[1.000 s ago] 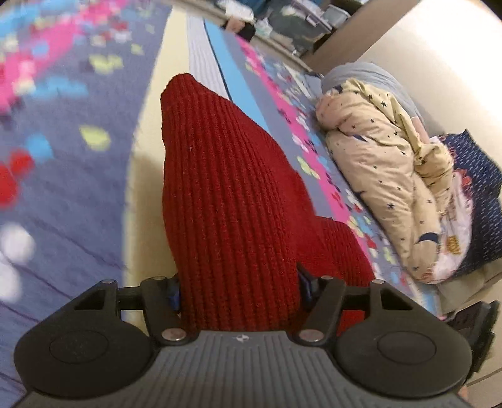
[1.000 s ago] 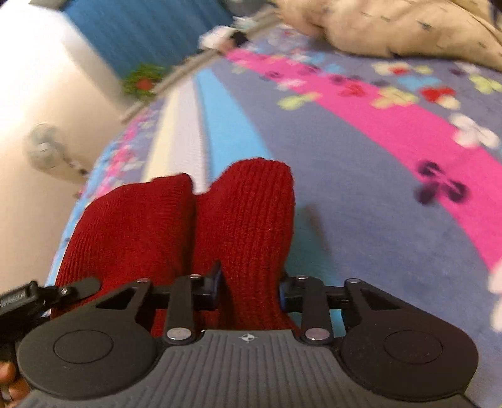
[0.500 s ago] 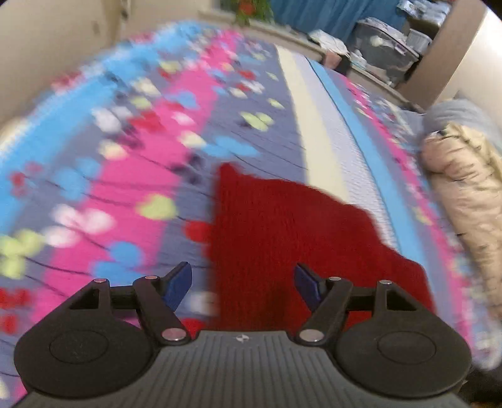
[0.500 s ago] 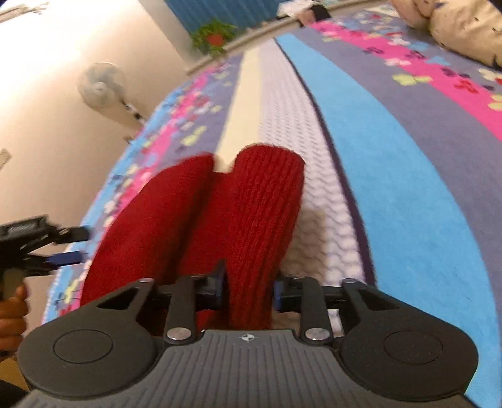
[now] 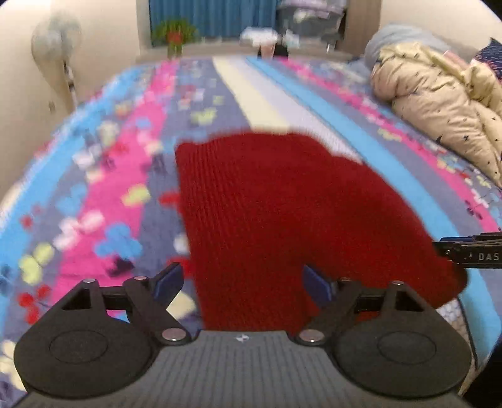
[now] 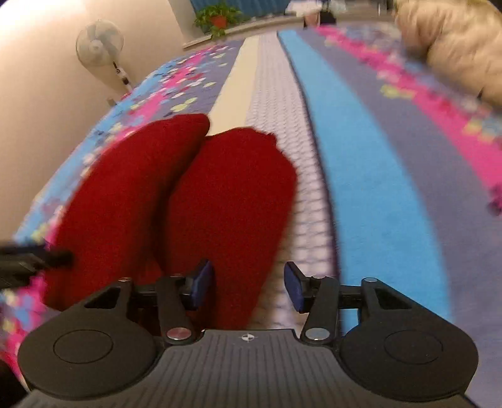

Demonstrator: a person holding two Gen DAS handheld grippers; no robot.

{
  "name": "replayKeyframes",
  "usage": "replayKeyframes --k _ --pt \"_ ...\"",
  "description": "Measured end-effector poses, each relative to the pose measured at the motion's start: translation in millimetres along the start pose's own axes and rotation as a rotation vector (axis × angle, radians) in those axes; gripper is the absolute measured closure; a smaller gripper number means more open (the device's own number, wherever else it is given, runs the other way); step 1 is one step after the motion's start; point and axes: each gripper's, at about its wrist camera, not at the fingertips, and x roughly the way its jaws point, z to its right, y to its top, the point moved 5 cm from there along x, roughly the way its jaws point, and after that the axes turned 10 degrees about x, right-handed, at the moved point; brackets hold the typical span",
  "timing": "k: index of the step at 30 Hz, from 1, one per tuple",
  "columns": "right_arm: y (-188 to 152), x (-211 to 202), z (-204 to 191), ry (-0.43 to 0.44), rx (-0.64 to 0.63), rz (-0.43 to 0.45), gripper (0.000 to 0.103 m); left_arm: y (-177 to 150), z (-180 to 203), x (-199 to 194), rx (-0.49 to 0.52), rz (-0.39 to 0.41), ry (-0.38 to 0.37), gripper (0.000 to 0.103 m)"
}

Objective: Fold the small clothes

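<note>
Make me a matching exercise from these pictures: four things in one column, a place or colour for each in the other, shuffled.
Things
1. red knitted garment
2. standing fan
3. potted plant
4. beige star-print bedding

Places or colours
A. bunched at the right edge of the bed
B. on the ledge past the far end of the bed
C. lying on the patterned bedspread
D. beside the bed, against the pale wall

Pairs: 1-C, 2-D, 3-B, 4-A
</note>
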Motion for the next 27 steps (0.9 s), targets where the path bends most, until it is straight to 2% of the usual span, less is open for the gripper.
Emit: replayKeyframes --k 2,4,7,9,15,18,21,27 --pt "5.4 -22.0 -2.6 0.005 -0.003 0.059 0.051 1.5 0.0 -31.7 0.028 0.071 0.014 0.013" --pt "7.7 -46.8 -1.5 0.014 0.002 0.121 0.050 -0.9 2.4 -59.3 0.034 0.120 0.017 0.001" --pt "4.0 -78.0 4.1 0.009 0.018 0.201 0.043 -11.7 11.4 -100.4 0.034 0.195 0.048 0.000" --pt "-4.4 -105.0 3.8 0.017 0.027 0.242 0.033 -20.8 22.4 -120.8 0.021 0.218 0.061 0.000" --pt "-37.7 -146.0 -4.9 0.008 0.009 0.307 0.016 -54.5 56.5 -146.9 -0.077 0.242 0.076 0.000" --pt "-51.9 -152.8 -12.5 0.026 0.020 0.289 0.014 -69.6 66.4 -137.5 -0.059 0.198 0.177 0.000" --pt "-54.7 -148.4 -25.2 0.013 -0.064 0.280 0.014 -68.2 65.0 -129.1 -0.049 0.188 0.200 0.001" --pt "-55.7 -129.9 -32.4 -0.020 -0.097 0.252 0.014 -74.7 43.5 -109.0 -0.181 0.073 0.109 0.001"
